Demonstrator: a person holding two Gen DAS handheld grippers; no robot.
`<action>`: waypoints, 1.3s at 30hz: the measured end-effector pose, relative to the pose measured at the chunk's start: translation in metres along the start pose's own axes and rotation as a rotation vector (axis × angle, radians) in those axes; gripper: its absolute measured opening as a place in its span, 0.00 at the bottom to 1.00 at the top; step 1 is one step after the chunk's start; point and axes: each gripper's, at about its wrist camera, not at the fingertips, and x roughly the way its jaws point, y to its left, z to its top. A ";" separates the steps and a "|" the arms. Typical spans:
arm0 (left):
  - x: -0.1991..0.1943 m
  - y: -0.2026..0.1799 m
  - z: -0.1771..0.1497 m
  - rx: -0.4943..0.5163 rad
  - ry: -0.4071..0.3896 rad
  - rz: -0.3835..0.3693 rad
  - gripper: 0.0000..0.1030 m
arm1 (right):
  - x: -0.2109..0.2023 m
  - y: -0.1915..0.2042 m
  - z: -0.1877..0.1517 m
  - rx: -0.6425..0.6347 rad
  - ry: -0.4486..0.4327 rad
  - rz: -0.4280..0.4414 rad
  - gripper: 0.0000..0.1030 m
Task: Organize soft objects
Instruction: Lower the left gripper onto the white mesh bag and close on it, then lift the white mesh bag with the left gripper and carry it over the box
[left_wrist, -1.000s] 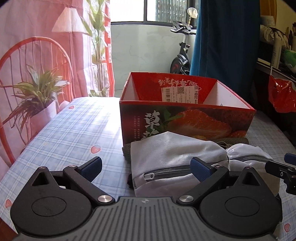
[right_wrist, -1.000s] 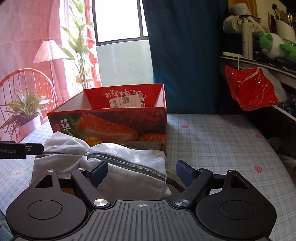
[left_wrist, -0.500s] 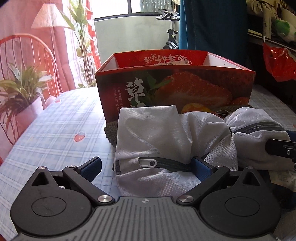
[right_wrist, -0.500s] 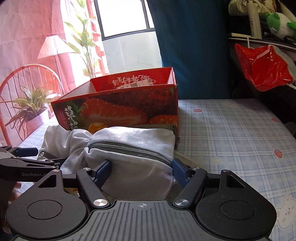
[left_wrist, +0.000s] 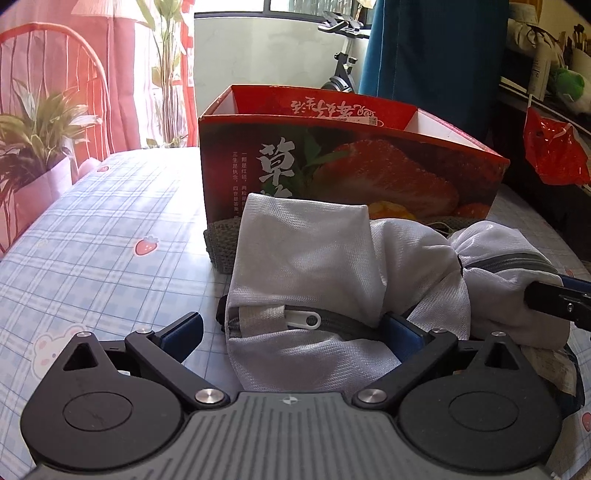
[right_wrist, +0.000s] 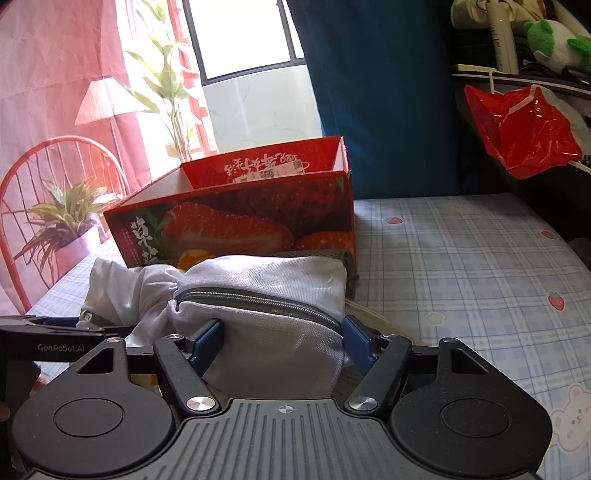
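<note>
— Mesh, was it? What sort of thing were they handling?

— A white mesh zip bag (left_wrist: 314, 254), soft and slumped, cinched at the middle so it made two puffy lobes. It lay on the checked tablecloth (left_wrist: 110, 221), up against the front of the red strawberry box (left_wrist: 351, 166), partly over a grey woven mat (left_wrist: 218, 243).

— Where were the grippers?

— The right gripper (right_wrist: 282, 343) had both blue pads pressed against the sides of the right-hand lobe, just under the grey zipper (right_wrist: 258, 299); the fabric bulged between them. The left gripper (left_wrist: 295, 332) stood spread wide. Its right pad touched or was tucked behind the fabric of the left-hand lobe, its left pad well clear over bare cloth, so it held nothing.

— How would it handle, in your view?

— Light, I judged, and floppy. It would sag and fold wherever it lacked support, and the slick mesh could slide through a shallow pinch.

— So where to take it?

— One lobe in each gripper, deep across the bulk and near the zipper seam, where the fabric was doubled and stiffest. The box stood open behind, seemingly its destination.
</note>
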 end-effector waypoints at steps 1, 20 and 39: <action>-0.002 0.000 0.001 0.001 -0.001 -0.006 0.99 | -0.001 -0.001 0.001 0.007 -0.004 -0.001 0.66; -0.032 -0.003 0.015 0.010 -0.086 -0.131 0.22 | -0.017 0.007 0.015 0.009 -0.052 0.111 0.06; -0.039 0.006 -0.001 -0.024 -0.072 -0.103 0.25 | 0.009 -0.001 0.007 0.044 0.040 0.062 0.41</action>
